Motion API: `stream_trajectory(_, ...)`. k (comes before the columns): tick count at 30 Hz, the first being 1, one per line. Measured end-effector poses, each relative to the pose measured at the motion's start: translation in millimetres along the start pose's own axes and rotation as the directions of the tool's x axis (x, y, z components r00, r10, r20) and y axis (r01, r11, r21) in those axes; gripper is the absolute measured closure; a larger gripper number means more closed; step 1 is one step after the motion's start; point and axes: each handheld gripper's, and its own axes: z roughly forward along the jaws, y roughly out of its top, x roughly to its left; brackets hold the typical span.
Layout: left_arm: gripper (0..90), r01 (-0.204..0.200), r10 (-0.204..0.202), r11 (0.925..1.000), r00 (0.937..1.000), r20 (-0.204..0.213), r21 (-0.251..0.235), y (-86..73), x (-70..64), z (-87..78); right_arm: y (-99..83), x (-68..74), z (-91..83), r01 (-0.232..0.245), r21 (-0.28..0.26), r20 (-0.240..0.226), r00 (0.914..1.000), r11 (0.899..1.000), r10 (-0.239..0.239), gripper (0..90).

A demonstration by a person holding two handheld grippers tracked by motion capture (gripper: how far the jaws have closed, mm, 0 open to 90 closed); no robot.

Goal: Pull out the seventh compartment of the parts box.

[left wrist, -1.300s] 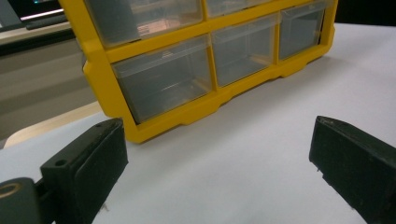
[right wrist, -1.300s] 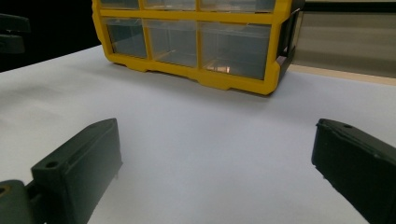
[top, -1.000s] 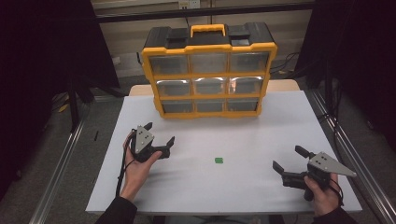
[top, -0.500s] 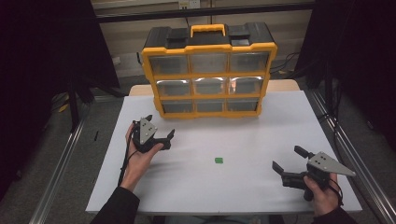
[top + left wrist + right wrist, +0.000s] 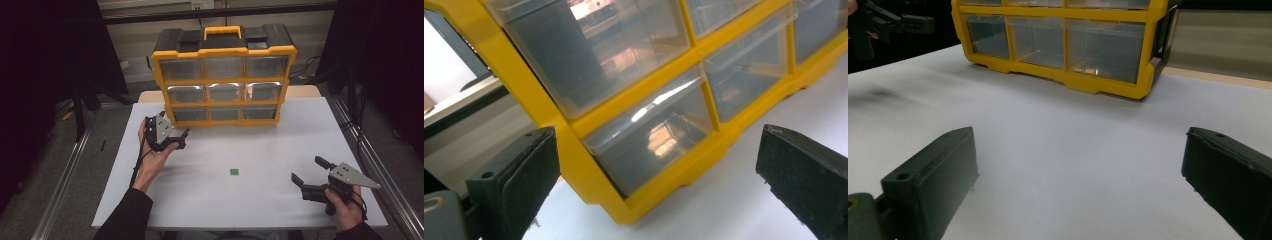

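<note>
A yellow organizer [image 5: 223, 82] with nine clear drawers and a black top stands at the back of the white table [image 5: 280, 150]. My left gripper [image 5: 170, 131] is open, held just in front of the organizer's lower left corner. In the left gripper view, the left gripper [image 5: 659, 155] has the bottom-left drawer [image 5: 651, 145] close between its wide jaws, with nothing touched. My right gripper [image 5: 306, 170] rests open near the front right of the table. In the right gripper view, the right gripper [image 5: 1078, 165] faces the organizer [image 5: 1058, 45] across bare table. A small green square [image 5: 234, 172] lies mid-table.
Metal rails [image 5: 65, 175] run along both sides of the table, over a grey floor. Dark curtains [image 5: 45, 55] hang at left and right. In the right gripper view, the other hand's gripper [image 5: 878, 22] is far off at the upper left.
My left gripper has moved forward and slightly right, up to the organizer's bottom-left drawer. The right gripper and the green square have stayed put.
</note>
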Motion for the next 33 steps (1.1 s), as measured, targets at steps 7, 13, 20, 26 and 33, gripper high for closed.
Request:
stream_trajectory(7,3.8,-0.039,0.039,0.9992,0.9992,0.003,-0.006,1.7,7.1,8.0,0.0,0.1,0.6,0.006,0.005,-0.004,1.0000,1.000,-0.006,1.1)
stream_trajectory(13,1.7,-0.069,0.068,0.9975,0.9975,-0.016,-0.015,2.3,10.8,14.7,-0.1,-0.1,0.3,0.006,0.003,-0.005,1.0000,1.000,-0.006,1.1)
stream_trajectory(20,1.6,-0.194,0.194,0.9809,0.9810,-0.004,-0.016,4.7,10.9,22.0,-0.1,0.0,0.4,0.006,0.005,-0.005,1.0000,1.000,-0.006,1.1)
stream_trajectory(26,2.0,-0.290,0.291,0.9566,0.9566,-0.021,0.032,3.8,9.5,28.8,-0.1,0.3,0.4,0.009,0.004,-0.007,0.9999,1.000,-0.009,1.2)
stream_trajectory(33,4.7,-0.408,0.409,0.9123,0.9110,-0.050,0.037,2.4,9.4,32.9,-0.3,0.4,0.6,0.007,0.008,-0.008,0.9999,1.000,-0.006,1.2)
